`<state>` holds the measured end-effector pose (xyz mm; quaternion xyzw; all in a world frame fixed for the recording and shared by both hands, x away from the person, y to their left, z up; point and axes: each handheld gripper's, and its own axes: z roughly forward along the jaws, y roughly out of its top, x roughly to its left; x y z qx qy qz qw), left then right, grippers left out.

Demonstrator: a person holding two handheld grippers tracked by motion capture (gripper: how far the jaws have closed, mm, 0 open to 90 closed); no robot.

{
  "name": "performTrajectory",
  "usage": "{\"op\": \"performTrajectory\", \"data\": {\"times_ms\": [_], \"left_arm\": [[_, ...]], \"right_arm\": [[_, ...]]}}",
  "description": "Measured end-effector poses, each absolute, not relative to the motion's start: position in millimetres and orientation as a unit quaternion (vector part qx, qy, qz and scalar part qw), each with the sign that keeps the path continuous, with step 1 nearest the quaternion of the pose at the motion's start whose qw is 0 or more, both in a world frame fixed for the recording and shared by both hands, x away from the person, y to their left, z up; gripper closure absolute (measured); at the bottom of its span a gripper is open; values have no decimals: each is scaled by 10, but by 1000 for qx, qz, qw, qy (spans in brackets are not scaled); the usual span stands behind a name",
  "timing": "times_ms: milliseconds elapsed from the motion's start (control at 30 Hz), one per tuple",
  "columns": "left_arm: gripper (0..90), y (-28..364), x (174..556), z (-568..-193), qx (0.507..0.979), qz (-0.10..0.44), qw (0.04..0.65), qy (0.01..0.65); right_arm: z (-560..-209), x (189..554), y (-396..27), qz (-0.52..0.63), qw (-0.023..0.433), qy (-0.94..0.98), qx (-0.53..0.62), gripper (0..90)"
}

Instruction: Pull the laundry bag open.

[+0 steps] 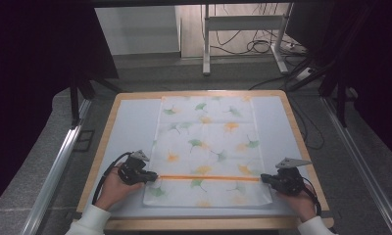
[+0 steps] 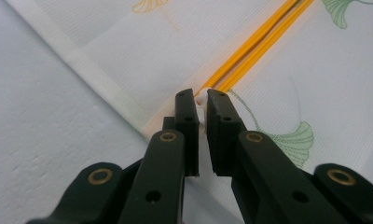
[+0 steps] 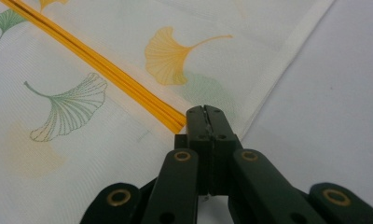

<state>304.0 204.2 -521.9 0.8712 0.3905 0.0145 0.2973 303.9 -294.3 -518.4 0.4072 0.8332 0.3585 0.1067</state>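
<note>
- The bag [image 1: 207, 147], a white mesh sheet printed with leaves, lies flat on the table [image 1: 116, 105] with its long axis running away from the person.
- Its orange zipper [image 1: 209, 177] runs crosswise near the close end, straight between the two grippers.
- The left gripper [image 1: 152, 176] sits at the zipper's left end, jaws nearly together on the small white pull [image 2: 201, 112].
- The right gripper [image 1: 265, 178] sits at the other end, jaws clamped on the cloth there.
- Any pull would likely run along the zipper, toward the right gripper.
</note>
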Motion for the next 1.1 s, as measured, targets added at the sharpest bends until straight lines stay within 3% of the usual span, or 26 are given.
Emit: {"op": "performTrajectory", "data": {"times_ms": [1100], "left_arm": [[842, 2285, 2974, -5241, 858, 12, 302, 416]], "right_arm": [[-5185, 3037, -2944, 359, 107, 834, 406, 898]]}}
